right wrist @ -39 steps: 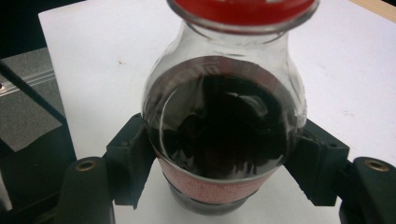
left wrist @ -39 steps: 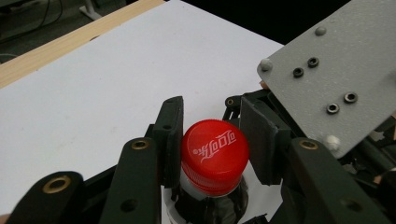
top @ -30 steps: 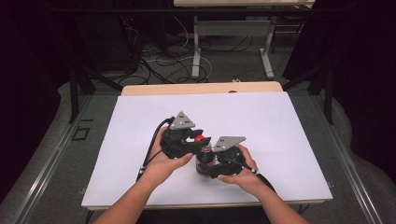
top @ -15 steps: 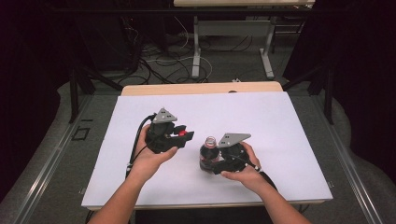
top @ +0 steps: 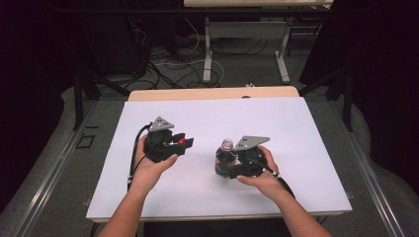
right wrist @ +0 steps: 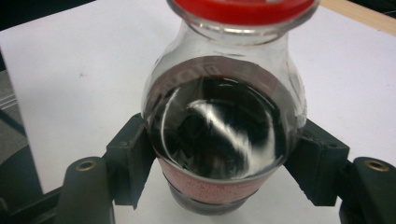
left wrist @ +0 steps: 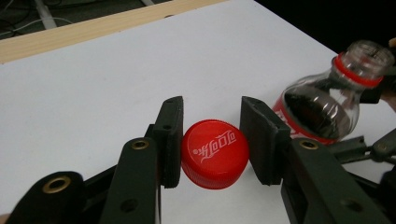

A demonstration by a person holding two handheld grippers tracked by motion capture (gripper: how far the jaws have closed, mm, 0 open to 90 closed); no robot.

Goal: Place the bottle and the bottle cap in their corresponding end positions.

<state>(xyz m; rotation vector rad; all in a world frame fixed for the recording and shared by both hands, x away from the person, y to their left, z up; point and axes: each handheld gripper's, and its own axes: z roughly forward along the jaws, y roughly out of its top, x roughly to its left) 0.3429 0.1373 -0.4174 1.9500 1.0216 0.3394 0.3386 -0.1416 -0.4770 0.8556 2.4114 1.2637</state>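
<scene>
Left claw (left wrist: 211,135) pinches the round red plastic cap (left wrist: 214,152), already off; right claw (right wrist: 219,175) clamps the small clear cola bottle (right wrist: 224,126), seemingly upright, open-mouthed; setting the cap down probably remains.

Glossy red plastic cap (left wrist: 214,152), clear shiny bottle (right wrist: 224,121), matt white tabletop (top: 276,118).

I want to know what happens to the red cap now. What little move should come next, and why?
Probably the left gripper should lower the red cap onto the white table and let go. The cap is already off, and the right gripper holds the open bottle.
</scene>
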